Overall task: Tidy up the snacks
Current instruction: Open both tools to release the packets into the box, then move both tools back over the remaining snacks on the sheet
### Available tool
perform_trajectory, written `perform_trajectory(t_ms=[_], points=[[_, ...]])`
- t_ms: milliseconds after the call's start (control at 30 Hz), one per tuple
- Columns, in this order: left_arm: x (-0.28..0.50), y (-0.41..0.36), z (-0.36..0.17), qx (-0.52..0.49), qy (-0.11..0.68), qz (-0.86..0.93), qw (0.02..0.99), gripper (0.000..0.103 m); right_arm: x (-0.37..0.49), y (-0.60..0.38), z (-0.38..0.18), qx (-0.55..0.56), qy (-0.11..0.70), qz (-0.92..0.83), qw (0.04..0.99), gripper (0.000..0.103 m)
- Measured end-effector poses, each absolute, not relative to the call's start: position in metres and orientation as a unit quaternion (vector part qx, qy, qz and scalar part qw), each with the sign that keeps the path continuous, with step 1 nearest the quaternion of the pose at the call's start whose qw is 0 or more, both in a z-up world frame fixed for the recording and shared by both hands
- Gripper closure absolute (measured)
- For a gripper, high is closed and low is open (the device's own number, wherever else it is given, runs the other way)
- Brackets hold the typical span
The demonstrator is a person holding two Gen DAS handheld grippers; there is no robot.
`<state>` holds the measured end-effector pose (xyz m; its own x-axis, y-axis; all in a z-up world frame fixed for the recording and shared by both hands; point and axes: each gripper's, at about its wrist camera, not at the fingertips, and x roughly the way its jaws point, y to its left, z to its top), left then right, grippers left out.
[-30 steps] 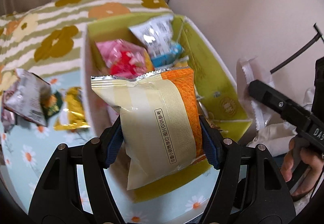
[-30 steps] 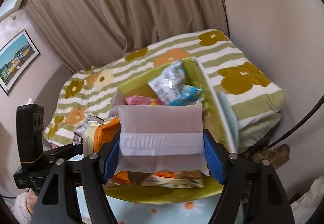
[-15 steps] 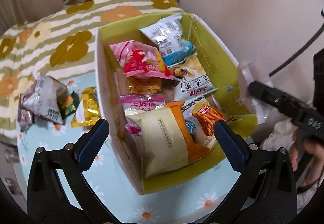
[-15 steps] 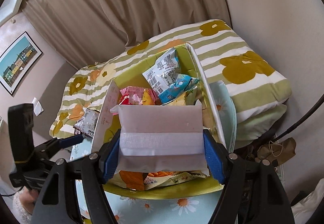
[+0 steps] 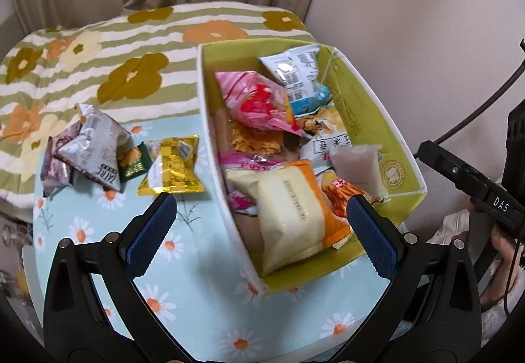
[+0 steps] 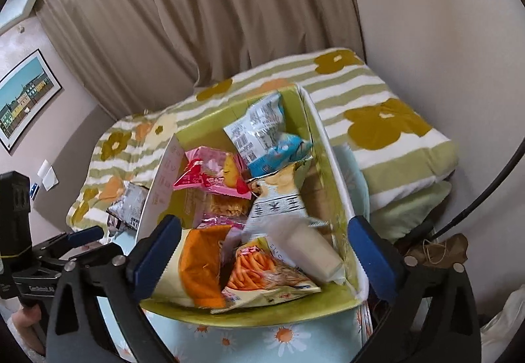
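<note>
A green-lined cardboard box [image 5: 370, 120] [image 6: 262, 310] holds several snack packs. A cream and orange packet [image 5: 292, 215] [image 6: 200, 268] lies at its near end. A pale translucent packet [image 5: 356, 166] [image 6: 315, 248] lies on top of the others by the right wall. My left gripper [image 5: 262, 231] is open and empty above the box's near-left wall. My right gripper [image 6: 265, 251] is open and empty above the box's near end. A gold packet [image 5: 174, 169], a small green packet [image 5: 133, 163] and silver packets [image 5: 95, 146] lie on the table left of the box.
The box stands on a table with a light blue daisy cloth [image 5: 183, 268]. A striped flowered quilt [image 5: 98, 68] [image 6: 387, 133] lies behind it. Curtains and a wall are at the back. The right tool's body [image 5: 472, 192] is right of the box.
Both grippers opened. The cream and orange packet dropped from the left one into the box, then the pale packet dropped from the right one. Both grippers drew back.
</note>
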<state>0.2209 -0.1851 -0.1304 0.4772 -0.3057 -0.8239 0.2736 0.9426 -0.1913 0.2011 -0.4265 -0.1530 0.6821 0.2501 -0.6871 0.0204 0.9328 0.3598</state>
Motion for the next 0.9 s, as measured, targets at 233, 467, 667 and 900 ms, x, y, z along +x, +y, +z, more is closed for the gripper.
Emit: perform_trajectory(t_ms=[233,467,667,900], points=[[0.209,-0.167,-0.132,-0.039,0.477,-0.152,0.865,0.001,0.198,-0.416,-0.153,0.163,0.406,0.075,0.896,0.001],[0.180,-0.140,-0.126,-0.053,0.457,-0.115,0.880,0.001,0.197,-0.395,-0.153,0.126,0.408,0.108,0.898,0.001],[0.162,-0.099,-0.119,-0.072,0.443,-0.074,0.891,0.001,0.205,-0.368,-0.146,0.115,0.401,0.153,0.896,0.001],[0.157,-0.043,-0.114,-0.102,0.434,-0.039,0.894,0.001,0.215,-0.319,-0.128,0.093,0.392,0.197,0.894,0.001]])
